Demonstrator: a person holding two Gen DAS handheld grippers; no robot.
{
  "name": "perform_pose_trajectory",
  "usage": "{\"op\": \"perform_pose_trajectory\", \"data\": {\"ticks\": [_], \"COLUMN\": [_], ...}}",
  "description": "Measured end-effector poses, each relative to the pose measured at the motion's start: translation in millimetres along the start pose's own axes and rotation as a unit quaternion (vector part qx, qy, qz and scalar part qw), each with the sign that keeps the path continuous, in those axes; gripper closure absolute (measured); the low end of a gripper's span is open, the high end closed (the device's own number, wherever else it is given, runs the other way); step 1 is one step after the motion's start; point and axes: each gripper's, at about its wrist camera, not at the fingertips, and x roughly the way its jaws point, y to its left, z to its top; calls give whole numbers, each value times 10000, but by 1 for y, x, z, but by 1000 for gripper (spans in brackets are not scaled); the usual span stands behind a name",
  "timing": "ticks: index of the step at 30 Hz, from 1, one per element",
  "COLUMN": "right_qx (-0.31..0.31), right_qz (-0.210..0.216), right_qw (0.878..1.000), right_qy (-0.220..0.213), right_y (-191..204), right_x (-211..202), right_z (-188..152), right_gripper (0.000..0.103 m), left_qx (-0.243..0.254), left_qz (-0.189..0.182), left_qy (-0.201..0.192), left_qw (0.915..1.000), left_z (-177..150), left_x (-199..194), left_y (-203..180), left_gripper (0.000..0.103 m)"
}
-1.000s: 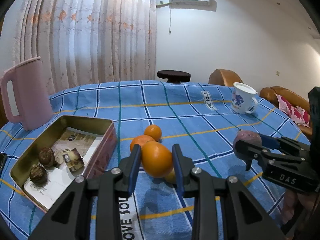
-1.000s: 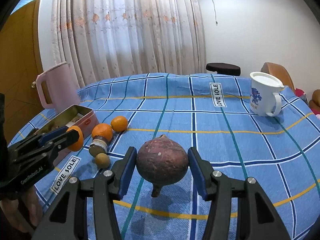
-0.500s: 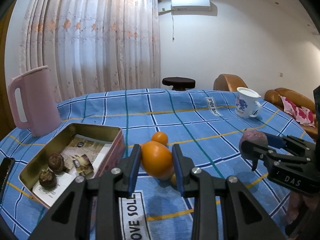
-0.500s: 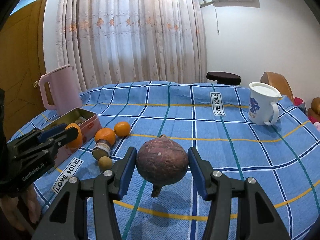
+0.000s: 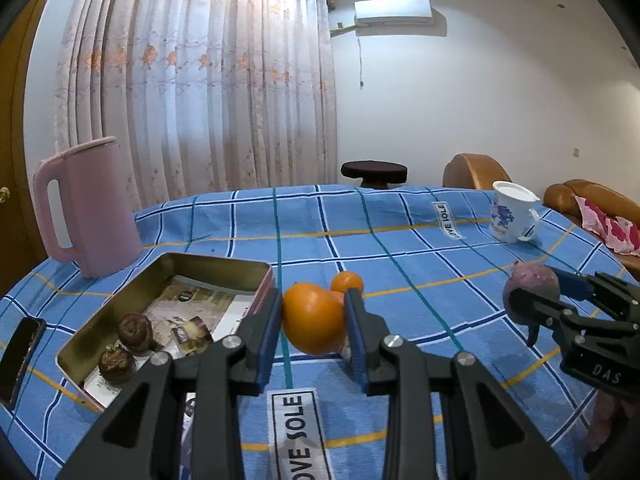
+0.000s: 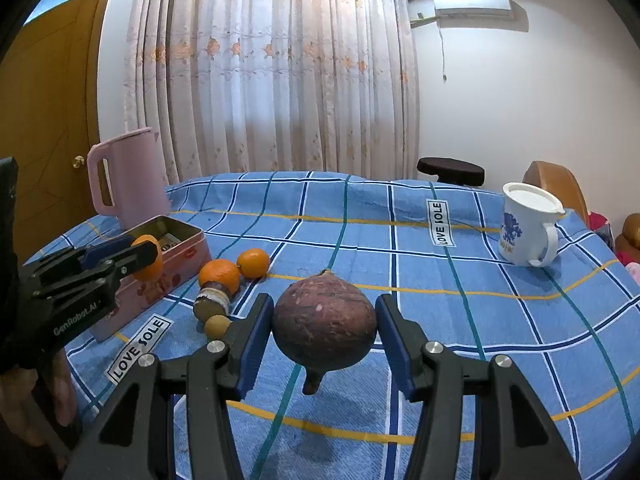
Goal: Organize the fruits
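Gripping an orange (image 5: 313,322), left tool (image 5: 314,326); right tool (image 6: 325,330), brown fruit (image 6: 325,320).

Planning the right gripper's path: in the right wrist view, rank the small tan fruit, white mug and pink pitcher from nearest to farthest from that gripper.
1. Small tan fruit, just left of the right gripper.
2. White mug, far right.
3. Pink pitcher, back left, behind the tin.
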Motion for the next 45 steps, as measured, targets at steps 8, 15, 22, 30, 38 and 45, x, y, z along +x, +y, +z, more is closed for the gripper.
{"op": "perform_pose_trajectory", "data": {"ticks": [8, 15, 22, 30, 38, 45], "right_qx": [-74, -178, -417, -640, -912, -887], "right_qz": [133, 304, 632, 1034, 1436, 1766], "right_qw": [9998, 9992, 9969, 9924, 9850, 9788], "right_qy": [156, 205, 217, 186, 288, 532], "right_y": [8, 22, 53, 86, 135, 164], "right_x": [10, 18, 29, 42, 71, 97], "right_z": [3, 12, 30, 56, 73, 68], "right_gripper": [49, 49, 49, 49, 49, 49], "left_qx": [59, -15, -125, -192, -372, -537], "left_qz": [240, 328, 510, 803, 1076, 1092], "left_qy": [47, 100, 80, 211, 321, 527], "left_qw": [9997, 9994, 9986, 9964, 9930, 9912], "left_z": [0, 0, 6, 12, 16, 12], "left_x": [2, 2, -2, 1, 5, 13], "left_y": [9, 23, 47, 83, 126, 151], "left_gripper": [70, 70, 70, 70, 70, 70]}}
